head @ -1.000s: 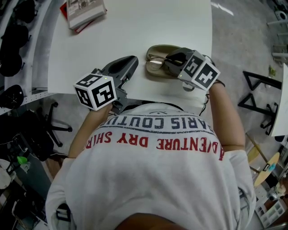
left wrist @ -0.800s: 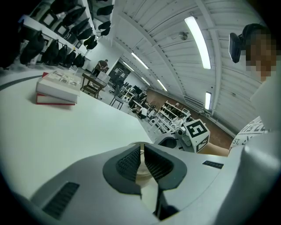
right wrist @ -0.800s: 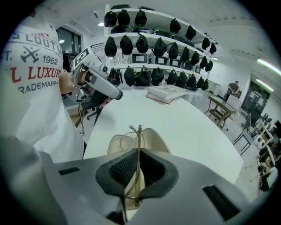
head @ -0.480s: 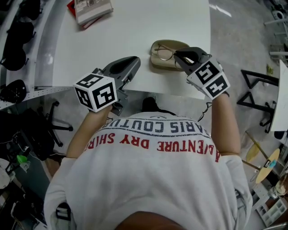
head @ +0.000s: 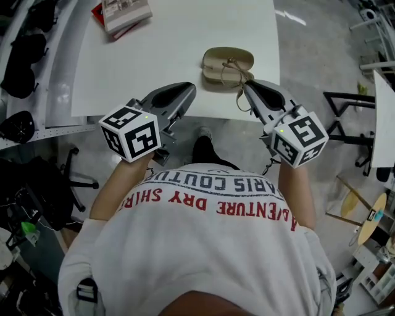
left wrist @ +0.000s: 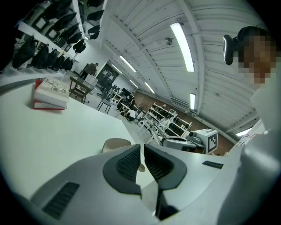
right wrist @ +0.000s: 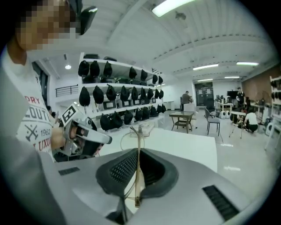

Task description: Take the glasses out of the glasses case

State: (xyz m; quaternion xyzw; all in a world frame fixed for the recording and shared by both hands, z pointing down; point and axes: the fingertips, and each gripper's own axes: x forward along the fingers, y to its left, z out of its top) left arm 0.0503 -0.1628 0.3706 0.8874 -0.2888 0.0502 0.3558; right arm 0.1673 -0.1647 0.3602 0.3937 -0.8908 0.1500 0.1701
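Surface: white counter (head: 185, 55), with books (head: 126, 13) laid at its far left corner.
Change: a second ago the glasses (head: 236, 73) were seen lying inside the glasses case (head: 216, 62) with the right tongs (head: 247, 86) reached in; they are now seen lifted out and drawn toward the person.
Meaning: removal is judged all but done; only setting down is left.
Left tongs (head: 188, 89): clenched with nothing between them, held over the near counter edge, well apart from the case.
Case: left open on the counter, apparently emptied, between the two tongs and slightly beyond them.
Glasses, position: gripped by one thin temple arm (right wrist: 138, 145), the frame hung just beyond the tips, above the case's near right rim.
Right tongs, state: clenched on that temple arm.
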